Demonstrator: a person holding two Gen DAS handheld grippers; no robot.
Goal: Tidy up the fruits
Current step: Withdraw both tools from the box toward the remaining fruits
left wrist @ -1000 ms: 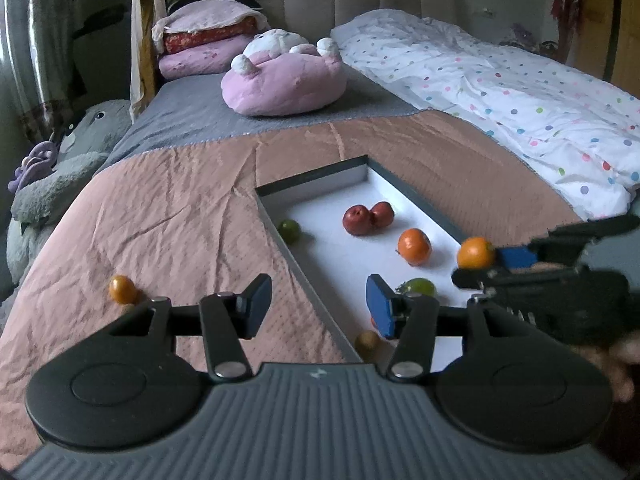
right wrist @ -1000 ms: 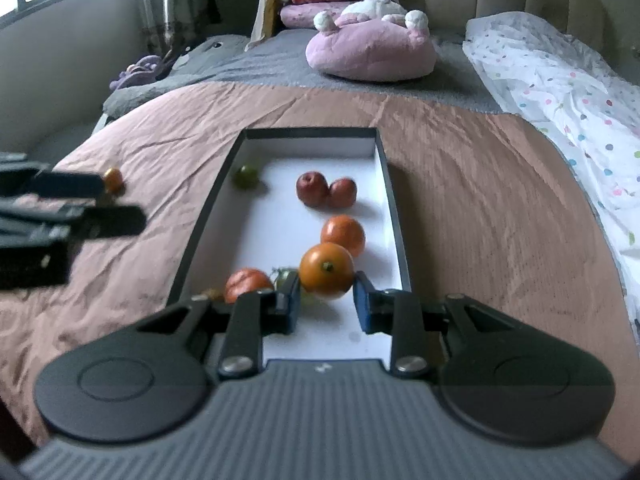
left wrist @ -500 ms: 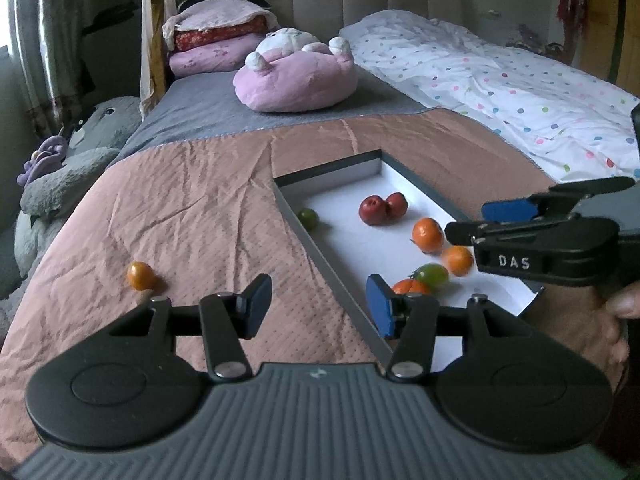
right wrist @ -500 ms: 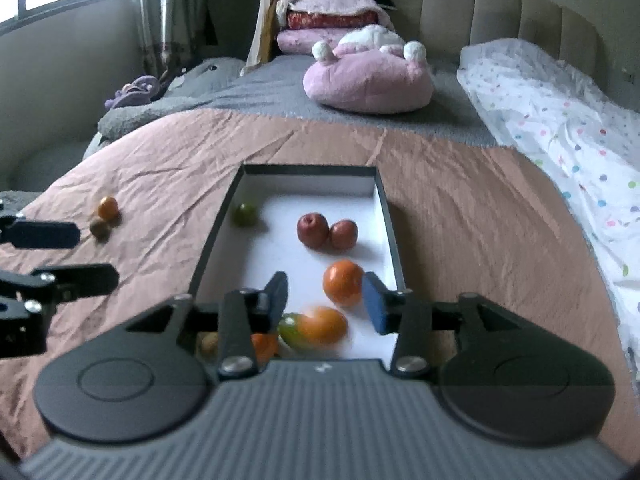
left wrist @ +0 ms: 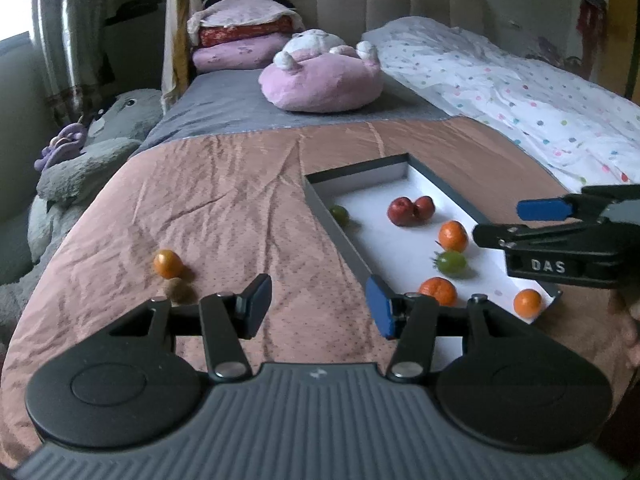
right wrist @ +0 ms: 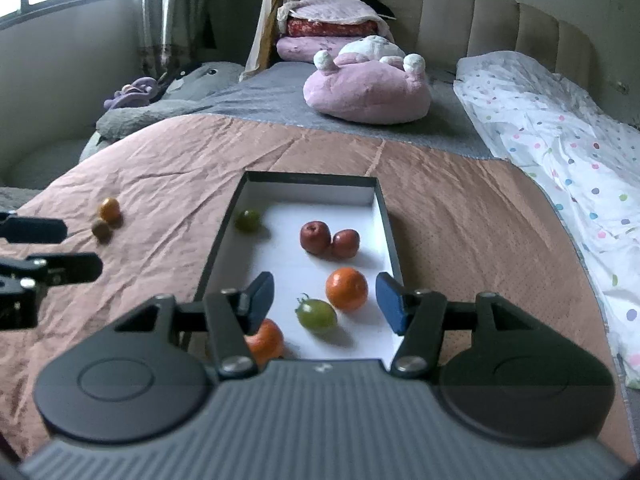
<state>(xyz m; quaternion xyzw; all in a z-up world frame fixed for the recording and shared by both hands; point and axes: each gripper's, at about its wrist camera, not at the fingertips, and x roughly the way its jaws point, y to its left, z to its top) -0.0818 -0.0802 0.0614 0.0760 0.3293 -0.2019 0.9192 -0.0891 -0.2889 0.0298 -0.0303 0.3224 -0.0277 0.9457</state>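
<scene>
A dark-rimmed tray (right wrist: 386, 222) with a white floor lies on the pink blanket. In it are a green fruit (right wrist: 247, 220), two red fruits (right wrist: 316, 237), oranges (right wrist: 346, 289) and a green tomato (right wrist: 316, 315). My right gripper (right wrist: 326, 298) hovers over the tray's near end, its jaws opening with nothing pressed between them. One orange (left wrist: 527, 303) rests by the tray's near corner. My left gripper (left wrist: 318, 304) is open and empty above the blanket, left of the tray wall. A small orange fruit (left wrist: 168, 263) and a brown one (left wrist: 176, 290) lie loose on the blanket.
A pink plush cushion (left wrist: 320, 80) and stacked pillows (left wrist: 240, 36) sit at the bed's head. A polka-dot duvet (left wrist: 520, 92) covers the right side. Grey plush toys (left wrist: 92, 148) lie along the left edge of the bed.
The right gripper opened and let go of the orange, which dropped onto the tray floor. The left gripper's view swung left, bringing the loose fruits closer to its fingers.
</scene>
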